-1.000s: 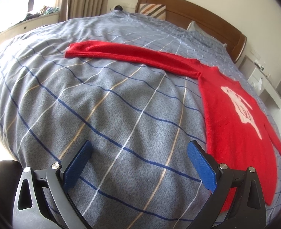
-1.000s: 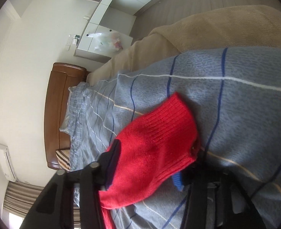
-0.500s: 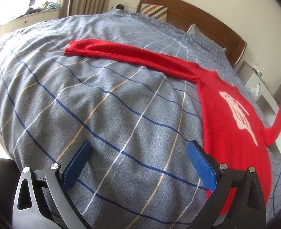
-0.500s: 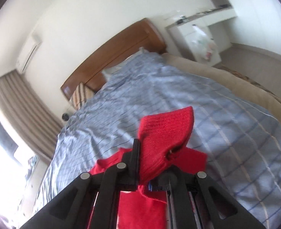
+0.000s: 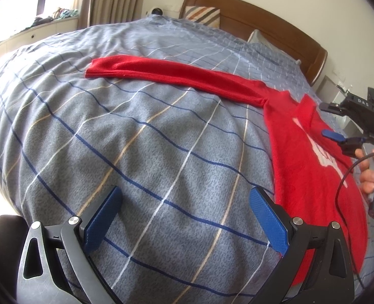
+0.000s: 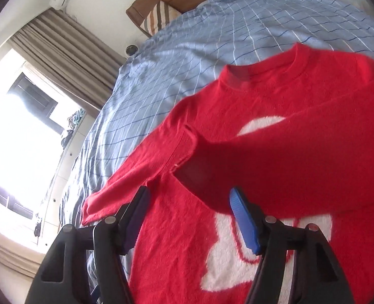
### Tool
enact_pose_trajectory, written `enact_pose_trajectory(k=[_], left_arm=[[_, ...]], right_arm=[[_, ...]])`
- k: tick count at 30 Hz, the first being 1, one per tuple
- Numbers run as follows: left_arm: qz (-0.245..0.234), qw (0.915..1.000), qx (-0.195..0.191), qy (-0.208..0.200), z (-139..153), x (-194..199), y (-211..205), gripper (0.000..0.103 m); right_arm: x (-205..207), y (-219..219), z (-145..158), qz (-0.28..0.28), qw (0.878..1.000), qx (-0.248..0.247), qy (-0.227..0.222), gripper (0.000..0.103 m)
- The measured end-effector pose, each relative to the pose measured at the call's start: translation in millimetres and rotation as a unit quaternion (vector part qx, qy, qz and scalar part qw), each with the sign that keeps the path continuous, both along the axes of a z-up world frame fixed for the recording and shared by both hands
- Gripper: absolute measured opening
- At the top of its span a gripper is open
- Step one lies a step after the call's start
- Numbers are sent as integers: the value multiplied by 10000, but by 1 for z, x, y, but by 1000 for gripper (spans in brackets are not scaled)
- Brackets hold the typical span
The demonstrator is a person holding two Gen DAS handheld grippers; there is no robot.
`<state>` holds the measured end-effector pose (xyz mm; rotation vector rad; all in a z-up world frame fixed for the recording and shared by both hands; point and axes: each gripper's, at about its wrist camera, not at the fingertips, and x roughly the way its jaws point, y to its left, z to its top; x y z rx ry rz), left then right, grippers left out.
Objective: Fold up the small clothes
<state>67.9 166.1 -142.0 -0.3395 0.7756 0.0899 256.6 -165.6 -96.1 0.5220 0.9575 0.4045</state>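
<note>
OK: right gripper (image 6: 190, 217) is released, one sleeve (image 6: 301, 157) lies across the sweater (image 5: 311, 167). Left gripper (image 5: 184, 223), spread and empty, should pinch the far-left cuff (image 5: 98, 68).

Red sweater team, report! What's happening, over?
Both grippers open: left, right. Red sweater flat on bed, one sleeve folded across chest. Nothing blocking.
</note>
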Motion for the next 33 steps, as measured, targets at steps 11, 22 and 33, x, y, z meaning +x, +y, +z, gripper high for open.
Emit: enact_pose_trajectory(k=[11, 22, 33], left_arm=[[21, 10000, 6, 43, -1, 2, -1, 102], [-3, 9975, 700, 96, -15, 6, -18, 103], [-9, 9962, 868, 38, -18, 3, -21, 103]], right_arm=[[-180, -171, 16, -1574, 9638, -2015, -757, 76], [-261, -201, -12, -2155, 9307, -2845, -803, 76], [-241, -191, -37, -1992, 9308, -3008, -586, 86]])
